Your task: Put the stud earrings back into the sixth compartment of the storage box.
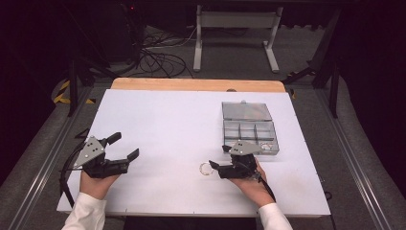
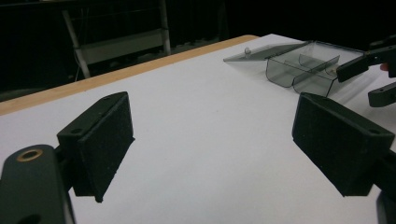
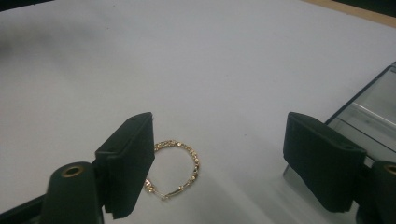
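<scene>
My right gripper (image 1: 218,158), jaws apart and empty, sits beside the gold hoop (image 3: 180,168); its own view shows the beading. My left gripper (image 1: 125,146) gapes too, far left of the clear box (image 1: 249,129).

Your left hand (image 1: 98,184) comes in at the lower left, white sleeve (image 1: 86,213) showing, and holds the left gripper (image 1: 125,146) low over the table, pointed forward and to the right. Its jaws stand wide apart, nothing between them. Your right hand (image 1: 251,184) enters at the lower right and holds the right gripper (image 1: 219,157) pointed left. Its jaws also stand wide apart, gripping nothing.
</scene>
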The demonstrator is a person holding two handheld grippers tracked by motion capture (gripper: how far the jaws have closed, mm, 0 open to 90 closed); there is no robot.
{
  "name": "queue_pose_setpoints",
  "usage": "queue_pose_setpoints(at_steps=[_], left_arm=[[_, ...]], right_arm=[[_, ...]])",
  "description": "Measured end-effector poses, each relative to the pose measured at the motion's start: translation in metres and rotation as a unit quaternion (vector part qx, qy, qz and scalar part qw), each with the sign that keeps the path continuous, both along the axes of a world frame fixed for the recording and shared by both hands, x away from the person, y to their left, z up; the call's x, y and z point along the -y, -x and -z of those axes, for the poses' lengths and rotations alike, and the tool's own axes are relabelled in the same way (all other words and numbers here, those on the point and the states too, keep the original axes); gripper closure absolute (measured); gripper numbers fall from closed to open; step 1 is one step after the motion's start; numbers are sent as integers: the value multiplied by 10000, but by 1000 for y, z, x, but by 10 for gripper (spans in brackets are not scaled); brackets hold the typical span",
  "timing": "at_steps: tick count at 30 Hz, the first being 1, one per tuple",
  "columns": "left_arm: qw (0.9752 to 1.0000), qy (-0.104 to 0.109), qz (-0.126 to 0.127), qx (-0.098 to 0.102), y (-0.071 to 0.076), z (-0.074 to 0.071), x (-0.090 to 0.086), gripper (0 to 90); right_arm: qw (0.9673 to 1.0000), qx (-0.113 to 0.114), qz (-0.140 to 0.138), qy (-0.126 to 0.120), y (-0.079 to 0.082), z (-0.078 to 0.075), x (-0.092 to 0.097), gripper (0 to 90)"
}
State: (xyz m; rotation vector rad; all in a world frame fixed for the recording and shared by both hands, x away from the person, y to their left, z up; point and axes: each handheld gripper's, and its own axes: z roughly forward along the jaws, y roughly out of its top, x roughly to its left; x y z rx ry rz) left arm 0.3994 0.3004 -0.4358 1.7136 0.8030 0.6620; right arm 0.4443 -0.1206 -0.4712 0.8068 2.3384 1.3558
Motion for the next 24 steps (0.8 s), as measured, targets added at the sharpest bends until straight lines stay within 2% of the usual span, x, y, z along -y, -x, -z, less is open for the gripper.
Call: queue_pose_setpoints(at_steps=[14,24], left_arm=[[10000,8,1,-4,0,0,0,133],[10000,0,4,-20,0,0,0,133]], right_arm=[[9986,-217,-320,353,1,12,-25,400],[9968,-306,-453,578,2,18,-35,487]])
